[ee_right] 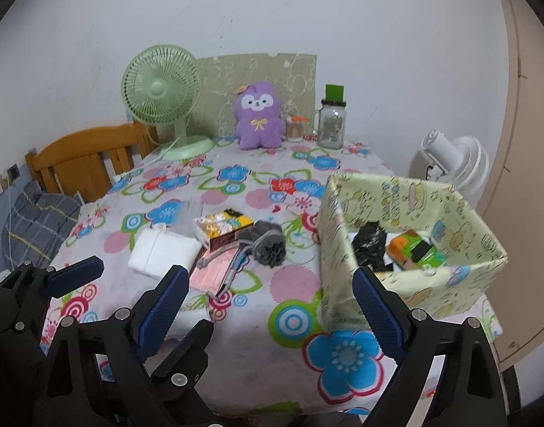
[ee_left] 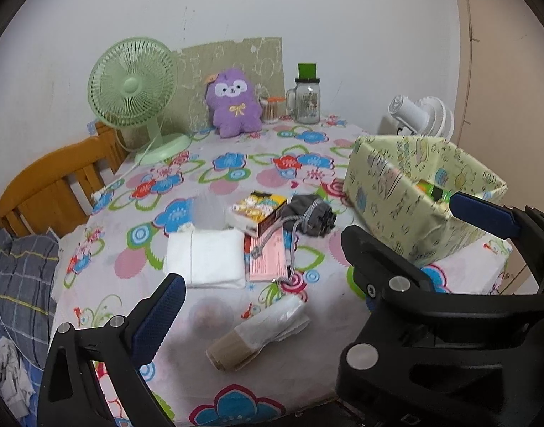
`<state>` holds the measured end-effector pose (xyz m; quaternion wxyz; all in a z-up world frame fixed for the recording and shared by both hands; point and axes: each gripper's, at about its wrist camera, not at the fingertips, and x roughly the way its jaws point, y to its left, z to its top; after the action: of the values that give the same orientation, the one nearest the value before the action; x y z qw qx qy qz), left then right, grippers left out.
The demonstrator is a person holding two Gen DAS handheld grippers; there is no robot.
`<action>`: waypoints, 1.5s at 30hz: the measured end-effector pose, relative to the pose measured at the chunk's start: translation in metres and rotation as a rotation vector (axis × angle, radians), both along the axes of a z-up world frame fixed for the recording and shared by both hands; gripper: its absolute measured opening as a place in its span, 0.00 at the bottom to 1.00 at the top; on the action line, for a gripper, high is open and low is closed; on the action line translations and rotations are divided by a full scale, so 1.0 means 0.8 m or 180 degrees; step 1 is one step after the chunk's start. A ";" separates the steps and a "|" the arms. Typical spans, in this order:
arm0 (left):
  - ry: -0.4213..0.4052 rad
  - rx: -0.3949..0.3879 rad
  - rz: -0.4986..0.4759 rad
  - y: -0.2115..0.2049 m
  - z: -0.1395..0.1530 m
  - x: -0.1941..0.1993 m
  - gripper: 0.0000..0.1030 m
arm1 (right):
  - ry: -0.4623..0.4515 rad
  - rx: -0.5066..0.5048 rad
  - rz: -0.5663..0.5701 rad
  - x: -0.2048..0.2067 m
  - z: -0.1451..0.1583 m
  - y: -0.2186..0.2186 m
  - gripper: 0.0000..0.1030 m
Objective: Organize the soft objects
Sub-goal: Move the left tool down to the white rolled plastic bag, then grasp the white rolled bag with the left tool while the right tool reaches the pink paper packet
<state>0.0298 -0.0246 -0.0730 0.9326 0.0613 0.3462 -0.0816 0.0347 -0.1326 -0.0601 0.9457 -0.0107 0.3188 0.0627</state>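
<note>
On the flowered tablecloth lie a folded white cloth [ee_left: 206, 259] [ee_right: 161, 251], a grey drawstring pouch [ee_left: 307, 215] [ee_right: 268, 245] and a rolled plastic bag [ee_left: 257, 334]. A purple plush toy [ee_left: 233, 103] [ee_right: 259, 117] sits at the back. The pale green paper-covered box [ee_left: 414, 192] [ee_right: 396, 284] at the right holds a black bag [ee_right: 370, 245] and an orange-green pack [ee_right: 414, 252]. My left gripper [ee_left: 272, 279] hangs open over the table's near part, short of the cloth. My right gripper [ee_right: 268, 272] is open beside it, its right finger against the box's near corner. Their fingers interleave.
A yellow snack box [ee_left: 259, 208] and a pink packet [ee_left: 266, 259] lie between cloth and pouch. A green fan [ee_left: 133, 85], a glass mug [ee_left: 307, 103] and a white fan [ee_left: 421, 114] stand behind. A wooden chair [ee_left: 51, 185] and a plaid pillow [ee_left: 19, 284] are at the left.
</note>
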 end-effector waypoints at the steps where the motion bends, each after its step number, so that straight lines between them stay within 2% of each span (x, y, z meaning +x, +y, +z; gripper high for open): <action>1: 0.0016 0.0000 0.0009 0.002 -0.004 0.001 0.99 | 0.0006 -0.0002 0.0004 0.000 -0.004 0.001 0.92; 8: 0.0118 0.0090 0.0033 0.006 -0.034 0.006 0.96 | 0.0095 -0.0081 0.0044 0.004 -0.034 0.012 0.92; 12: 0.0184 0.0056 0.0026 0.009 -0.046 0.009 0.92 | 0.0150 -0.0071 0.0052 0.007 -0.047 0.014 0.91; 20: 0.0364 0.0015 0.0041 0.015 -0.069 0.021 0.83 | 0.0280 -0.0087 0.0089 0.015 -0.067 0.020 0.91; 29: 0.0481 -0.0036 0.0014 0.019 -0.087 0.032 0.67 | 0.0424 -0.0083 0.0060 0.030 -0.085 0.023 0.91; 34: 0.0506 -0.0085 -0.0043 0.020 -0.085 0.032 0.40 | 0.0469 0.0009 0.0087 0.035 -0.087 0.024 0.91; 35: 0.0507 -0.0084 -0.0047 0.020 -0.084 0.032 0.38 | 0.0469 0.0012 0.0088 0.036 -0.087 0.026 0.91; 37: 0.0490 -0.0065 0.0011 0.023 -0.083 0.033 0.28 | 0.0468 0.0018 0.0089 0.038 -0.086 0.028 0.91; 40: 0.0467 -0.0019 0.0096 0.030 -0.082 0.036 0.23 | 0.0464 0.0033 0.0103 0.041 -0.086 0.031 0.91; 45: 0.0453 -0.0032 0.0151 0.041 -0.079 0.043 0.22 | 0.0460 0.0031 0.0144 0.050 -0.084 0.041 0.91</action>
<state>0.0646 0.0083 -0.1364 0.9076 0.0424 0.4126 -0.0654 0.0749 -0.0997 -0.1273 0.9186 -0.0087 0.3856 0.0861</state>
